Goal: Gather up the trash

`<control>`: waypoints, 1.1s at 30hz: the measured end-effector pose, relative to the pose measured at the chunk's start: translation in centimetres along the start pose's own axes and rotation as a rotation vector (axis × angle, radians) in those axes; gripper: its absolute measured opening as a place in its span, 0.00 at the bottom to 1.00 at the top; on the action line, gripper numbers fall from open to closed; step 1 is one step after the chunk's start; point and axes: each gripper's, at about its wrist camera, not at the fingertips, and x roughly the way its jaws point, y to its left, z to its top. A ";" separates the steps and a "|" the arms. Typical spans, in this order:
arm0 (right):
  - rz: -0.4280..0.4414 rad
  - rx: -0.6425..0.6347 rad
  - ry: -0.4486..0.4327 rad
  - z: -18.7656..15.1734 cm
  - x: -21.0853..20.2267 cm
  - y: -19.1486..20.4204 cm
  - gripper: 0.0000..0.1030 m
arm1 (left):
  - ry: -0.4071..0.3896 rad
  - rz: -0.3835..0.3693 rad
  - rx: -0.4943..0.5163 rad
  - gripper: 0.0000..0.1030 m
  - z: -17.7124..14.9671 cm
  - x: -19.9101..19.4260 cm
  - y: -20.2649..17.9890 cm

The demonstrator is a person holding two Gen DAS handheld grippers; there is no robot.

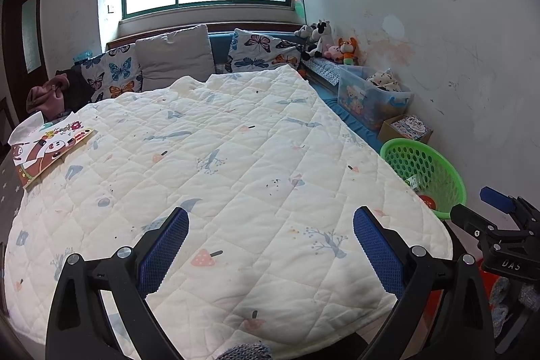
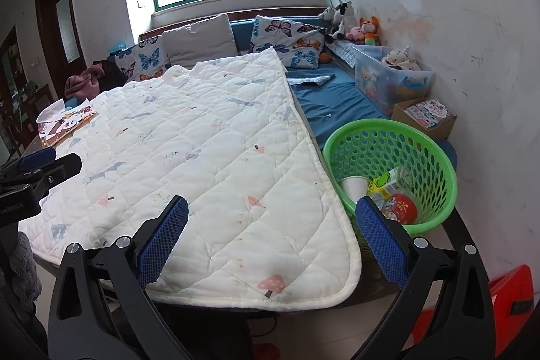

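Left gripper (image 1: 270, 225) — jaws wide, nothing between them, held over the near end of a white quilted blanket (image 1: 216, 157) spread on a bed. Right gripper (image 2: 271, 216) — jaws likewise wide and empty, held over the blanket's near right corner. Green perforated basket (image 2: 418, 140) on the bed's right side, just beside the blanket edge; contents: white paper cup (image 2: 352, 188), yellow-green carton (image 2: 384, 186), red round packet (image 2: 403, 206). Picture book (image 1: 50, 150) on the blanket's far left edge.
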 end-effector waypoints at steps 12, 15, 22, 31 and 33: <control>0.005 -0.002 0.004 0.0 0.2 0.2 0.96 | 0.000 0.003 -0.004 0.92 -0.1 0.0 0.2; 0.004 -0.001 0.003 0.0 0.2 0.1 0.96 | 0.001 0.002 -0.011 0.92 -0.2 -0.1 0.3; 0.004 -0.005 0.004 0.0 0.3 0.4 0.96 | 0.002 0.002 -0.012 0.92 -0.3 -0.1 0.4; 0.005 -0.003 0.005 0.0 0.3 0.4 0.96 | 0.002 0.004 -0.015 0.92 -0.3 -0.1 0.4; 0.005 -0.003 0.006 0.0 0.3 0.4 0.96 | 0.003 0.003 -0.015 0.92 -0.3 -0.1 0.4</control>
